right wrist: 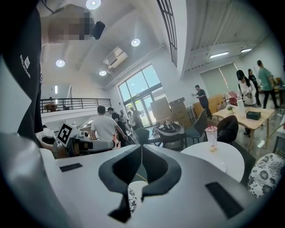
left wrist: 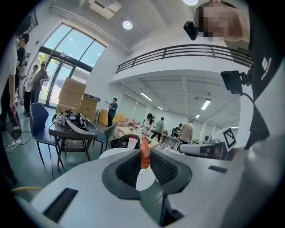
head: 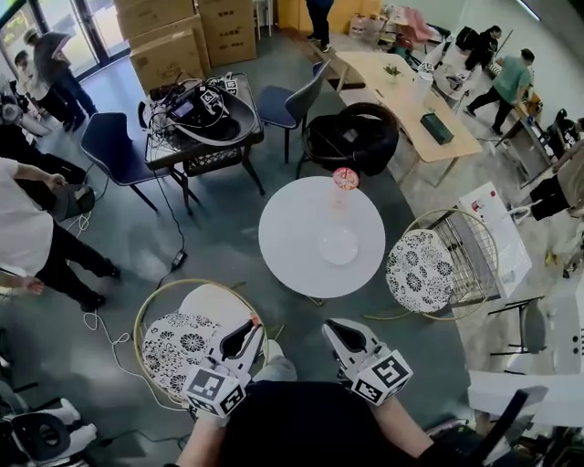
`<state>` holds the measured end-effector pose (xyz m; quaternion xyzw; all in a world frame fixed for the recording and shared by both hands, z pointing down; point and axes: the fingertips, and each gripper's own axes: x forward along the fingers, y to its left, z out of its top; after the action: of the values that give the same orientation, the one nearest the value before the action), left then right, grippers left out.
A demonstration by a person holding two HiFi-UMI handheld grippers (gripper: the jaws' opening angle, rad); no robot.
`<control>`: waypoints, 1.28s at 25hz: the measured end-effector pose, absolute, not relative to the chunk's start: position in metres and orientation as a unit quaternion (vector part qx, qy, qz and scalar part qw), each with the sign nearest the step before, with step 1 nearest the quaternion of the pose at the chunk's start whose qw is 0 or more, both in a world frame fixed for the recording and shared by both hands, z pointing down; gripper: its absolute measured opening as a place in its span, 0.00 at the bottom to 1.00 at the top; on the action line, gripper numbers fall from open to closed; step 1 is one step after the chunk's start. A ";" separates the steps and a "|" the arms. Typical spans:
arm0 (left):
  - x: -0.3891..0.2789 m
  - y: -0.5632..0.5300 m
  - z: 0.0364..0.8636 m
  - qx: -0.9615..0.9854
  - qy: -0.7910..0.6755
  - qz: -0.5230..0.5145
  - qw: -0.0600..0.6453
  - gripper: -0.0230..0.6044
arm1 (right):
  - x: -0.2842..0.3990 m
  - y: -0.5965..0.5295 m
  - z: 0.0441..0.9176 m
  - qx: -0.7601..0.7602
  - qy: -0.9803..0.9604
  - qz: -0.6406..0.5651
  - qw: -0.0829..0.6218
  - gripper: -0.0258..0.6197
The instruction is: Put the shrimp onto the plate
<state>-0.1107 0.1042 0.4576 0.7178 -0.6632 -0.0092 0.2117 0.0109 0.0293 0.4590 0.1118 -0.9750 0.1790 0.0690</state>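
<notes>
We look down on a grey floor (head: 219,228) with a round white desk (head: 292,246) at its middle. Far left stand cardboard boxes (head: 182,36) and dark blue chairs (head: 114,146); far right runs a long wooden table (head: 401,91). Tall glass doors (left wrist: 67,58) let in daylight beneath round ceiling lights (right wrist: 93,4).

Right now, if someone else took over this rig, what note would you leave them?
Left hand-held gripper: shut on the shrimp, held low, short of the table.
Right hand-held gripper: shut, nothing in it.
Plate: bare, on the white round table ahead, near a cup.
Done: shrimp is in the grasp.
Left: carry it forward over the plate, open the jaws, set it down.
</notes>
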 end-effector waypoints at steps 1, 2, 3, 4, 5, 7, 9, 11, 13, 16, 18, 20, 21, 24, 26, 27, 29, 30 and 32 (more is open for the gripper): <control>-0.116 0.103 0.458 0.718 -0.663 -0.010 0.212 0.14 | 0.005 0.027 0.459 0.113 -0.975 0.179 0.069 0.07; -0.120 0.102 0.458 0.718 -0.662 -0.011 0.212 0.14 | 0.001 0.026 0.458 0.113 -0.975 0.178 0.070 0.07; -0.124 0.101 0.458 0.719 -0.661 -0.012 0.213 0.14 | -0.003 0.025 0.457 0.114 -0.975 0.177 0.072 0.07; -0.127 0.101 0.457 0.720 -0.660 -0.013 0.215 0.14 | -0.007 0.024 0.457 0.115 -0.975 0.177 0.074 0.07; -0.131 0.101 0.457 0.720 -0.659 -0.015 0.216 0.14 | -0.011 0.023 0.456 0.116 -0.974 0.177 0.076 0.07; -0.139 0.099 0.459 0.722 -0.656 -0.017 0.218 0.14 | -0.020 0.020 0.457 0.118 -0.974 0.177 0.080 0.07; -0.145 0.099 0.461 0.725 -0.653 -0.018 0.220 0.14 | -0.027 0.018 0.457 0.120 -0.974 0.176 0.083 0.07; -0.149 0.098 0.463 0.728 -0.649 -0.020 0.222 0.14 | -0.033 0.017 0.457 0.123 -0.974 0.173 0.085 0.07; -0.151 0.098 0.464 0.730 -0.645 -0.022 0.224 0.14 | -0.036 0.015 0.456 0.127 -0.973 0.170 0.085 0.07; -0.153 0.096 0.468 0.732 -0.642 -0.025 0.227 0.14 | -0.038 0.012 0.455 0.134 -0.973 0.169 0.086 0.07; -0.154 0.093 0.470 0.734 -0.639 -0.027 0.228 0.14 | -0.039 0.011 0.455 0.138 -0.972 0.169 0.088 0.07; -0.153 0.089 0.470 0.737 -0.635 -0.028 0.230 0.14 | -0.039 0.010 0.454 0.140 -0.972 0.168 0.089 0.07; -0.153 0.087 0.470 0.739 -0.632 -0.028 0.232 0.14 | -0.039 0.009 0.454 0.141 -0.972 0.167 0.089 0.07; -0.150 0.079 0.470 0.742 -0.627 -0.030 0.236 0.14 | -0.037 0.007 0.453 0.142 -0.971 0.167 0.091 0.07; -0.148 0.071 0.472 0.744 -0.623 -0.030 0.238 0.14 | -0.035 0.002 0.454 0.144 -0.971 0.168 0.092 0.07; -0.146 0.067 0.474 0.746 -0.622 -0.029 0.238 0.14 | -0.034 -0.001 0.454 0.144 -0.971 0.169 0.092 0.07; -0.143 0.058 0.477 0.748 -0.619 -0.024 0.238 0.14 | -0.032 -0.007 0.456 0.144 -0.970 0.171 0.093 0.07; -0.141 0.053 0.479 0.749 -0.618 -0.022 0.238 0.14 | -0.030 -0.010 0.457 0.143 -0.970 0.171 0.093 0.07; -0.139 0.043 0.482 0.749 -0.618 -0.020 0.240 0.14 | -0.027 -0.018 0.459 0.143 -0.970 0.172 0.095 0.07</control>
<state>-0.1392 0.0427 0.4823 0.7487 -0.6175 -0.0196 0.2403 -0.0271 -0.0178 0.4594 0.1429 -0.9700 0.1720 0.0952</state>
